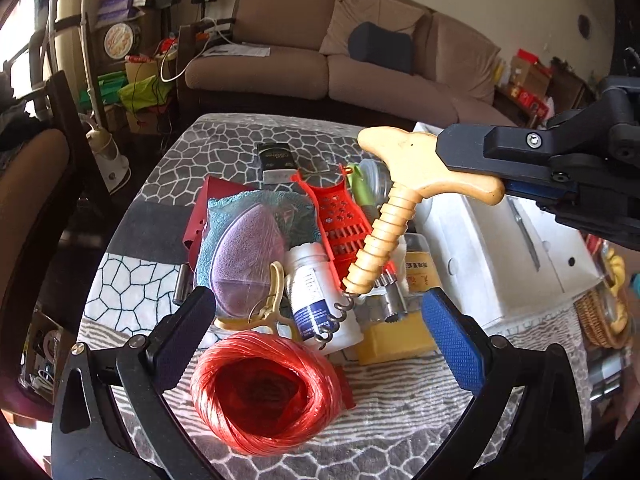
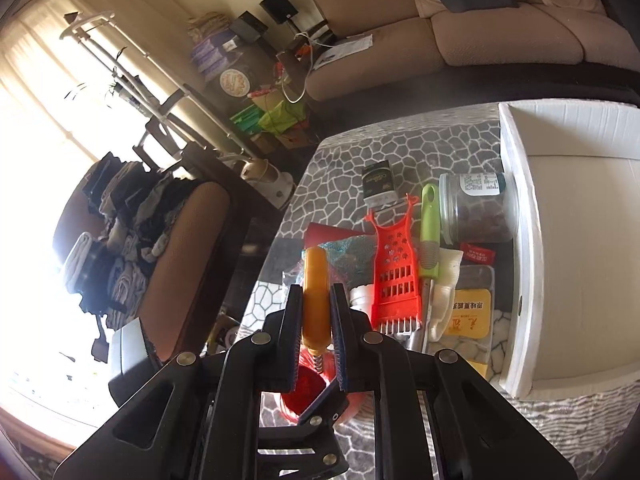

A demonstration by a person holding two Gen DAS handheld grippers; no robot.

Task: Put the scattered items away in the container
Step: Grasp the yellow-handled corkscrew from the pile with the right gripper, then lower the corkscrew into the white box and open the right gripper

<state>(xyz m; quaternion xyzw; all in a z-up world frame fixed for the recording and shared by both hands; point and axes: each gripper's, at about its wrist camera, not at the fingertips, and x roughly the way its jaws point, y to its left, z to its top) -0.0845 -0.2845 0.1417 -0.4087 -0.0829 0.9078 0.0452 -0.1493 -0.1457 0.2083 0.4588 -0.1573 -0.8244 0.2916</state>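
Note:
A corkscrew with a pale wooden T-handle [image 1: 424, 160] hangs above the clutter, its metal spiral pointing down. My right gripper [image 1: 470, 170] comes in from the right and is shut on one arm of that handle. In the right wrist view the handle [image 2: 316, 292] is pinched between the pads of the right gripper [image 2: 316, 320]. The left gripper [image 1: 320, 340] is open low over the table, with a ball of red twine [image 1: 264, 392] just before its fingers and nothing between them. The white box [image 1: 500, 240] [image 2: 560, 240] stands open at the right.
On the patterned cloth [image 1: 160, 296] lie an orange grater [image 2: 396, 268], a green-handled peeler [image 2: 430, 232], a glass jar [image 2: 476, 208], a yellow packet [image 2: 468, 320], a white bottle [image 1: 316, 292], a purple pouch [image 1: 248, 256] and a black packet [image 2: 378, 182]. A wicker basket [image 1: 600, 320] sits far right.

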